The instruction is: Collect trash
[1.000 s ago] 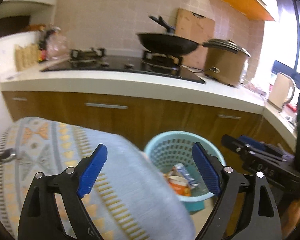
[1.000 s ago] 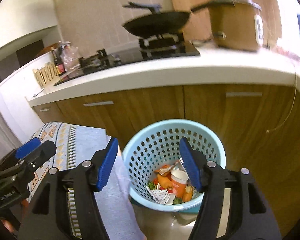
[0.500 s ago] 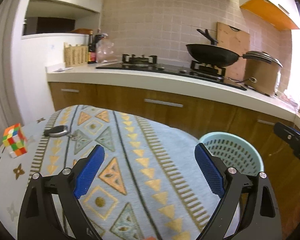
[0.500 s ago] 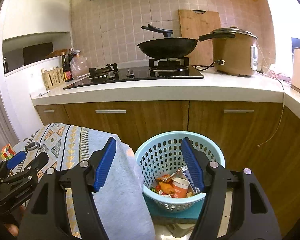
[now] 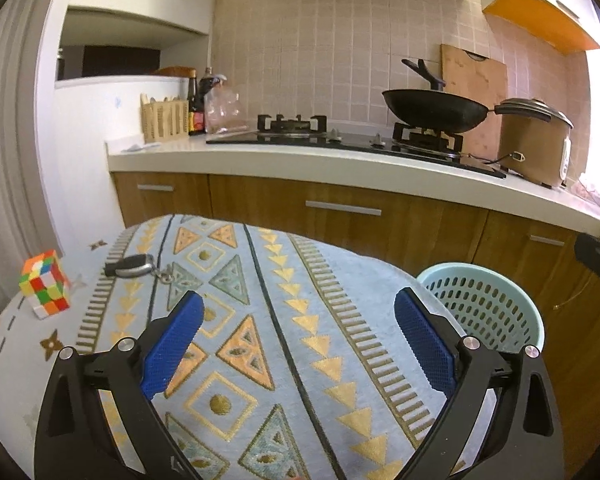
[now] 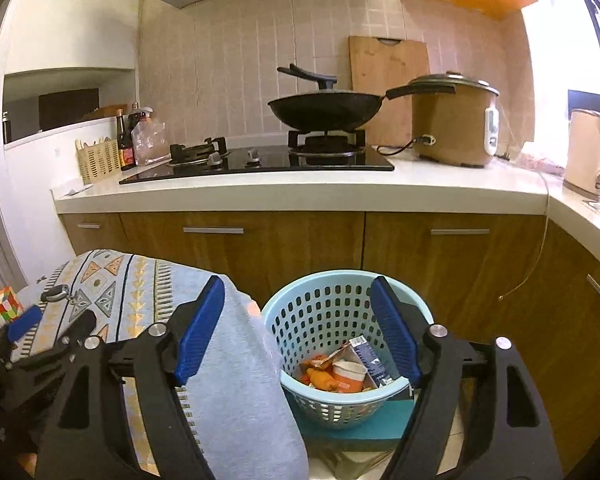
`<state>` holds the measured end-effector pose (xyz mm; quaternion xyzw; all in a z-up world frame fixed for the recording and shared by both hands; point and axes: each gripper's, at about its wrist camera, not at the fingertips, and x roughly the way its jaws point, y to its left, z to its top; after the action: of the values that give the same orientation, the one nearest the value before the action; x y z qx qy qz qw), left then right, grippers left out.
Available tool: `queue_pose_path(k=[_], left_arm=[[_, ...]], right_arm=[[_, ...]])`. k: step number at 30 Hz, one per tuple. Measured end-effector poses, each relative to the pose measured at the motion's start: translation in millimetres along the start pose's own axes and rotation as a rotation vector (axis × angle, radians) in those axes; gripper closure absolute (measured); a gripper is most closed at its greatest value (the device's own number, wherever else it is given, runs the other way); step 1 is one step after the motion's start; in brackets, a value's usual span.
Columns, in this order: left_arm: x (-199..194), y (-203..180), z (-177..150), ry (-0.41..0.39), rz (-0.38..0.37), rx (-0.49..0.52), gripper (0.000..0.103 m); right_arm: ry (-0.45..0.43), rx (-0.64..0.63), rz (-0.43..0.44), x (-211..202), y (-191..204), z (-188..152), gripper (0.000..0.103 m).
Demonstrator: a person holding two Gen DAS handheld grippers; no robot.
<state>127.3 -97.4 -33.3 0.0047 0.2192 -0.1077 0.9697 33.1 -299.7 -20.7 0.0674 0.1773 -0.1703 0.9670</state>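
Both grippers are opening and hold nothing: right gripper (image 6: 296, 328) above the trash (image 6: 342, 372) in the blue basket (image 6: 380, 398), left gripper (image 5: 298, 344) over the patterned tablecloth (image 5: 260, 280).

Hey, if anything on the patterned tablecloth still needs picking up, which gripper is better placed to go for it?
Left, probably. The left gripper hangs over the tablecloth, jaws opening and empty, facing the key fob and puzzle cube. The right gripper points at the basket.

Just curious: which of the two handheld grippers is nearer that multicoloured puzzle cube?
Left. The left gripper hovers over the cloth beside the cube; the right gripper is over by the basket.
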Motion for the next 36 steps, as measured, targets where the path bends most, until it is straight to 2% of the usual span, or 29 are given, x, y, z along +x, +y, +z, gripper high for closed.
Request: queue_pose_path(k=[6,20,36], left_arm=[[-5.9,3.3,0.3,-0.028,0.026,0.003,0.009],[-5.7,3.0,0.7,-0.038,0.013,0.007,0.009],[2.4,11.1,-5.4,-0.008,0.018,0.021,0.009]], right_arm=[[0.000,-0.006,-0.013,3.2,5.8,-11.9,0.031],[-0.001,-0.019,-0.035,5.6,7.3,-12.3,0.030],[-0.002,-0.014,-0.035,5.6,10.0,-12.2,0.026]])
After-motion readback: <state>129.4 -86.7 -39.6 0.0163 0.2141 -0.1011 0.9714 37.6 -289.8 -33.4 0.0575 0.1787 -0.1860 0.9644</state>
